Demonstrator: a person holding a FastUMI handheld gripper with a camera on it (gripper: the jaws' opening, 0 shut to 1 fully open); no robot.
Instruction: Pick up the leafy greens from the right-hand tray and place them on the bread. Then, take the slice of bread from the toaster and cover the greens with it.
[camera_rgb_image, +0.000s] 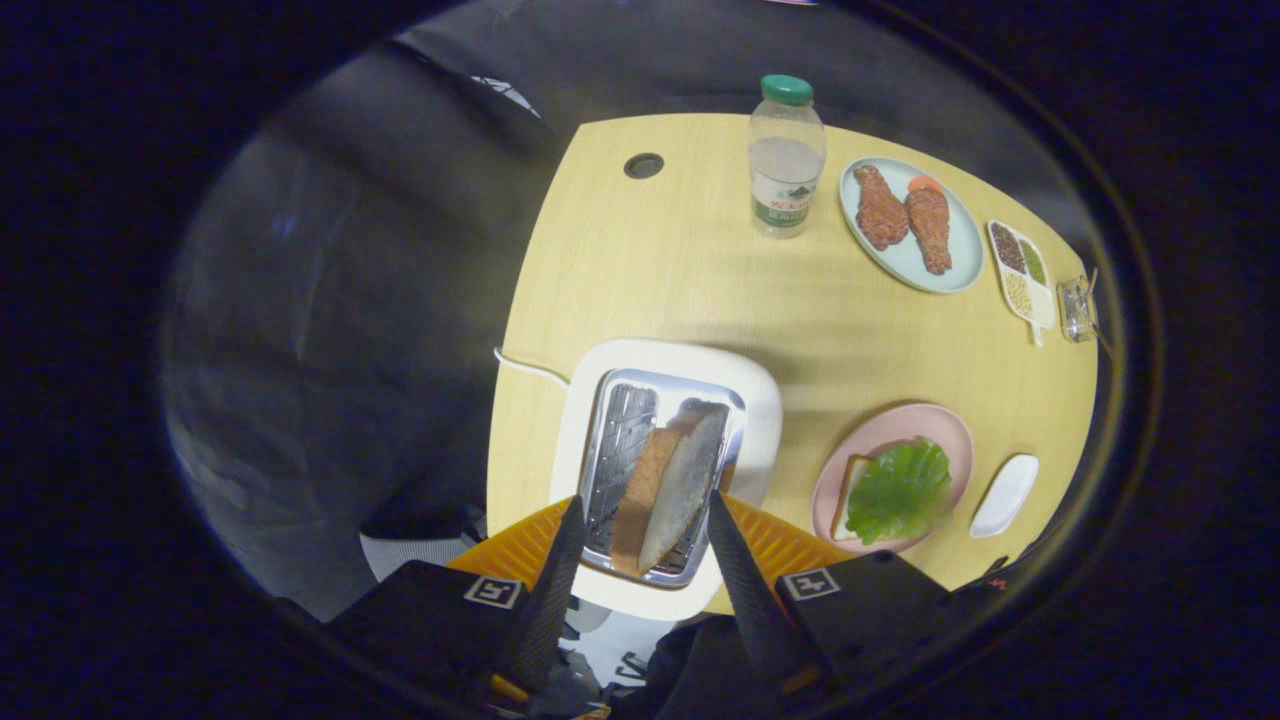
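Note:
A white toaster (690, 365) stands at the near left edge of the wooden table (700, 260). A slice of bread (675, 480) leans out of its metal slot, brown crust to the left and pale face up. My gripper (645, 500) hangs open just above the toaster. Its two dark fingers straddle the slice's near end, with a gap showing on the left side. To the right of the toaster, a pink plate (950, 425) holds another slice of bread (852, 480). The leafy greens (900, 490) lie on top of that slice.
A small white tray (1005, 495) lies right of the pink plate. Farther back stand a green-capped bottle (787, 160), a pale blue plate (960, 260) with two drumsticks, a divided dish (1022, 270) of grains and a small glass holder (1077, 308). A white cable (525, 365) leaves the toaster's left side.

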